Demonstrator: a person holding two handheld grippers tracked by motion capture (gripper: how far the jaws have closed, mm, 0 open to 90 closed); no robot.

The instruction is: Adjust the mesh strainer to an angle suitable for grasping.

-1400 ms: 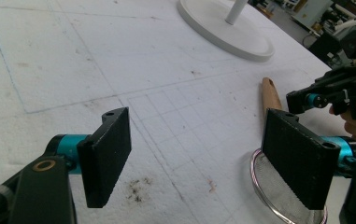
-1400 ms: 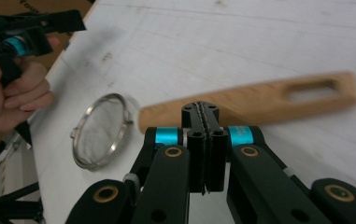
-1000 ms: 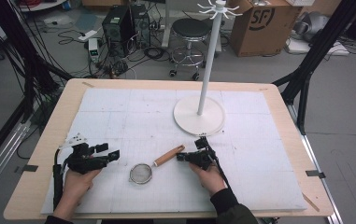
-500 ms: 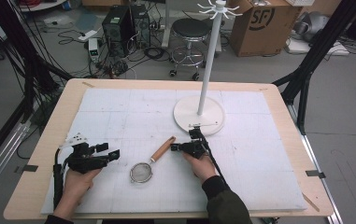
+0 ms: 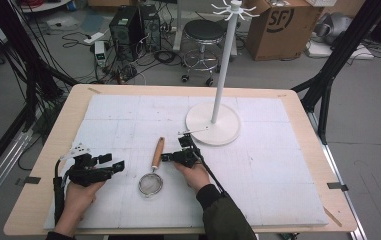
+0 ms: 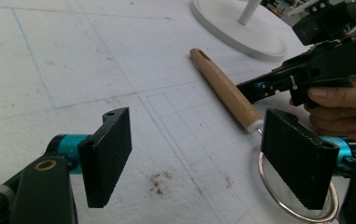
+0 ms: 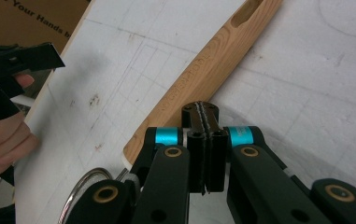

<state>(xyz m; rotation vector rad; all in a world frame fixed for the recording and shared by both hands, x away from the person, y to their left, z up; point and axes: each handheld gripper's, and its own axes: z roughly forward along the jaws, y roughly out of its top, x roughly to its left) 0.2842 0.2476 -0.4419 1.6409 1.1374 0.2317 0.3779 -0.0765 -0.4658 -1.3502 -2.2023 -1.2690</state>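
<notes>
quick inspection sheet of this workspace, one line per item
surface: white gridded mat on a wooden table, faint stains
job's things: strainer with wooden handle lying flat; white stand behind
clutter: nothing seen
grippers: left gripper open, aimed at the strainer; right gripper shut, tips at the handle
cables: one trails from each gripper
surroundings: stool, cardboard box, computer tower, floor wiring
</notes>
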